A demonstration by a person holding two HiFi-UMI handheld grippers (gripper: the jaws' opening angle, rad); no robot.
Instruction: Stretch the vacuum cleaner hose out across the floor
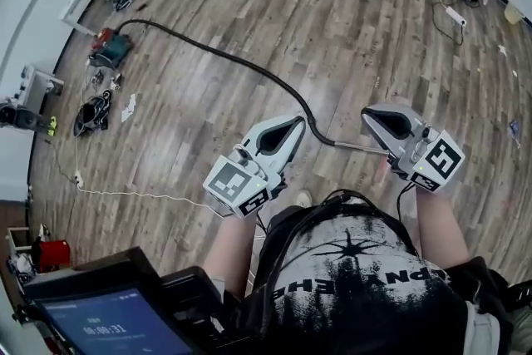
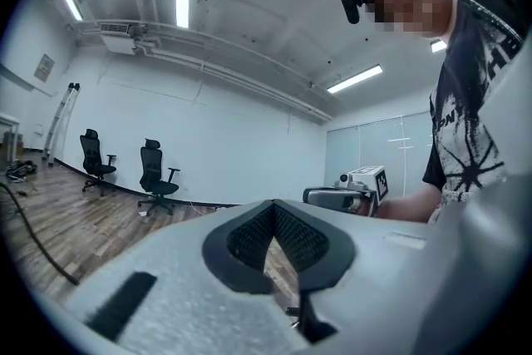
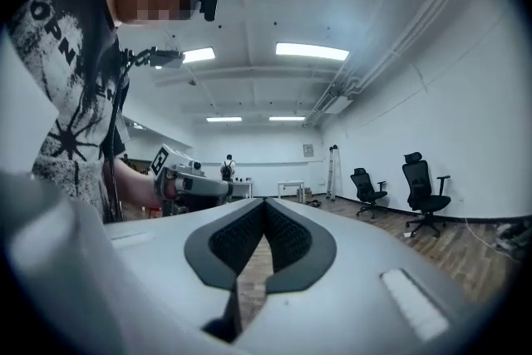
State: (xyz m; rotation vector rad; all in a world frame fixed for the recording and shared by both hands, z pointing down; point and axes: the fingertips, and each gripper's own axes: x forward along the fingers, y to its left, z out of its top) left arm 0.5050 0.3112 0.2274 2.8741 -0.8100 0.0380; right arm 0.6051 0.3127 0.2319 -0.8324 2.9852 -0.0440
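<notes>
A black vacuum hose [image 1: 241, 62] lies in a long curve on the wooden floor, from the teal and red vacuum cleaner [image 1: 110, 48] at the upper left to a thin metal end piece [image 1: 353, 147] between my hands. Part of the hose [image 2: 35, 244] also shows at the left of the left gripper view. My left gripper [image 1: 296, 123] and right gripper [image 1: 369, 117] are held level, well above the floor, and touch nothing. The pads of the left gripper [image 2: 272, 212] meet with nothing between them, and so do those of the right gripper [image 3: 264, 210].
Tools and a dark bundle [image 1: 91, 112] lie by the left wall, and a white cable [image 1: 141, 195] runs along the floor near it. A screen [image 1: 108, 320] is at the lower left. Office chairs [image 2: 154, 175] and a ladder [image 3: 334, 170] stand by the walls.
</notes>
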